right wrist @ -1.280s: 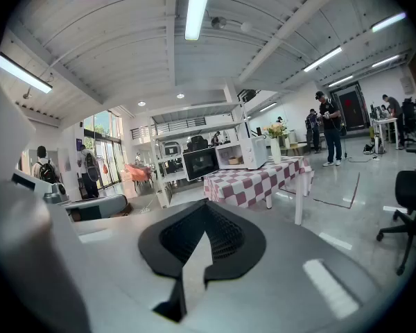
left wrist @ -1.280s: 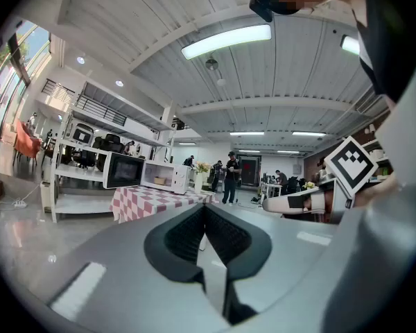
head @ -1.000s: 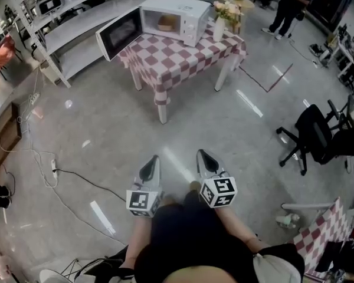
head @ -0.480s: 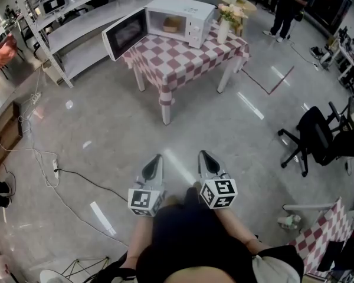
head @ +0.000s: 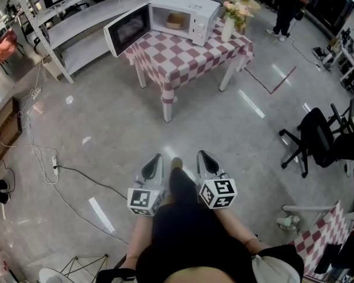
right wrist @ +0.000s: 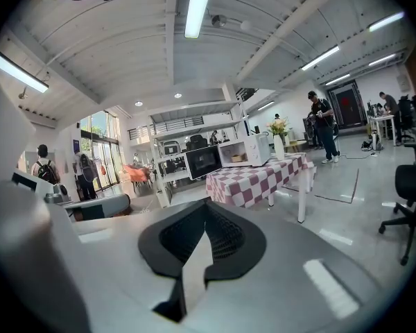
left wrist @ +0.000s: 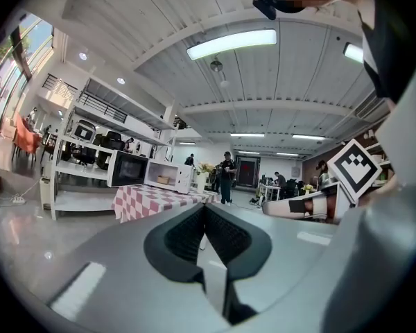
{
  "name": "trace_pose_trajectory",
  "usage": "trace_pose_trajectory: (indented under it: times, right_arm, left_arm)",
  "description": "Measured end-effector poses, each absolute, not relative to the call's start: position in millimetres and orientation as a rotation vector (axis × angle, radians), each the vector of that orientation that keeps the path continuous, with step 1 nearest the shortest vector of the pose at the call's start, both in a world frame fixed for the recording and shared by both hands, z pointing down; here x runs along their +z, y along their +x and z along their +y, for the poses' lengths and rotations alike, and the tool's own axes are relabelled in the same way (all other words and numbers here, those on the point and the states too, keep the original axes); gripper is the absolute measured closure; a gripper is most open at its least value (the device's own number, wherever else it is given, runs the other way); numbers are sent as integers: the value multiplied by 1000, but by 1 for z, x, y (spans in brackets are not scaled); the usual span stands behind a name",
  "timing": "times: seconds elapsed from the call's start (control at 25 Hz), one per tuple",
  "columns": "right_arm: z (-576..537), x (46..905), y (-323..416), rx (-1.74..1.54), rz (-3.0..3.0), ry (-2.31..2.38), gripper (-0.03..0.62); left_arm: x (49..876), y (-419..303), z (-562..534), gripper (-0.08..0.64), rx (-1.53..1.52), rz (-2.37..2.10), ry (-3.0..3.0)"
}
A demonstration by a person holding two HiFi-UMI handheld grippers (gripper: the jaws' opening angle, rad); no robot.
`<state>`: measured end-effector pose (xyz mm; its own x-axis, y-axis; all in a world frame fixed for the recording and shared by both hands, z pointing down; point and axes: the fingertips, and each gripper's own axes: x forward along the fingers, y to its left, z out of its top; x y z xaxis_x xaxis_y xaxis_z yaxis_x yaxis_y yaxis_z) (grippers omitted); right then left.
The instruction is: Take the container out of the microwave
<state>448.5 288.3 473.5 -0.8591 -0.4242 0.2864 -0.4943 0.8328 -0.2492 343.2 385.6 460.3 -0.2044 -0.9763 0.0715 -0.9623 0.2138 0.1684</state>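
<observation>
A white microwave [head: 187,7] stands on a table with a red-and-white checked cloth [head: 189,55], far ahead of me, its door [head: 128,29] swung open to the left. Inside sits a small tan container [head: 174,20]. It shows small in the left gripper view as the container [left wrist: 165,180] and in the right gripper view as the container [right wrist: 237,159]. My left gripper [head: 154,160] and right gripper [head: 204,157] hang side by side over the floor, both shut and empty. The jaws of the left gripper [left wrist: 204,210] and the right gripper [right wrist: 206,207] meet at their tips.
A vase of flowers [head: 228,23] stands on the table beside the microwave. White shelving [head: 65,25] runs along the left. Cables and a power strip [head: 53,168] lie on the floor at left. A black office chair [head: 315,137] stands at right; a person [head: 283,5] stands behind.
My view has shifted slightly towards the table, and a foot now shows between the grippers. Both grippers stay shut and keep their places in the view.
</observation>
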Motion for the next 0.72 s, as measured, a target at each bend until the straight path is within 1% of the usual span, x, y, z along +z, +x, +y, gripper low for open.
trace_pose_trajectory:
  times: [0.72]
  right_arm:
    - [230,473,379,467,-2784,688,591]
  left_arm:
    - [463,271,332,551,-80,-2321,1822]
